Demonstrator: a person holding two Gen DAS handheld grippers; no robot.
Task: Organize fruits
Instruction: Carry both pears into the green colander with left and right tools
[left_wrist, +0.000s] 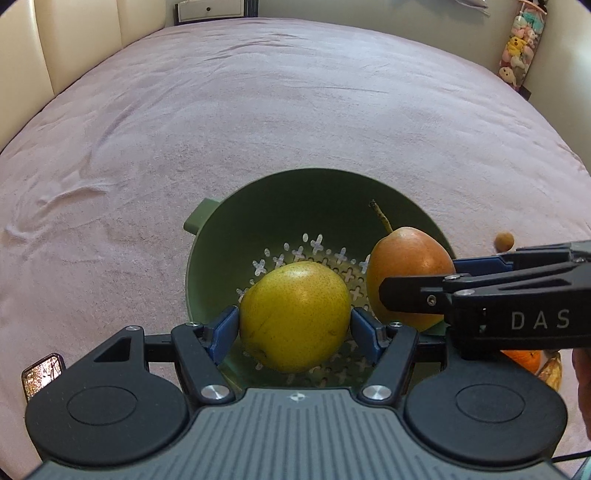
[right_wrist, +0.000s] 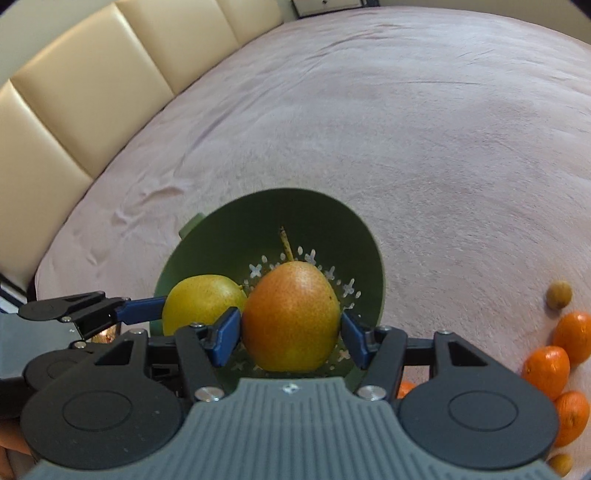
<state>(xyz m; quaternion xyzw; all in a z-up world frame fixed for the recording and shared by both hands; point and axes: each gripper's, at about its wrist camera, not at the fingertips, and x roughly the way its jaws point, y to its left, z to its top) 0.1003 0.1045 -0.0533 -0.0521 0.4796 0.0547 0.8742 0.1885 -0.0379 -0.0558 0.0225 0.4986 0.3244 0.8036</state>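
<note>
left gripper (left_wrist: 294, 325) clamped on yellow pear (left_wrist: 293, 314), right gripper (right_wrist: 290, 332) clamped on reddish pear (right_wrist: 291, 317), both over green colander (left_wrist: 258, 206) on pink blanket (left_wrist: 258, 110); oranges (right_wrist: 546, 369) nearby.

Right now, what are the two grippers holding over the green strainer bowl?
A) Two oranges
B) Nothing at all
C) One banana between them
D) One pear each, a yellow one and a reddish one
D: the left gripper clamps the yellow pear and the right gripper clamps the reddish pear, both above the green strainer bowl.
</note>
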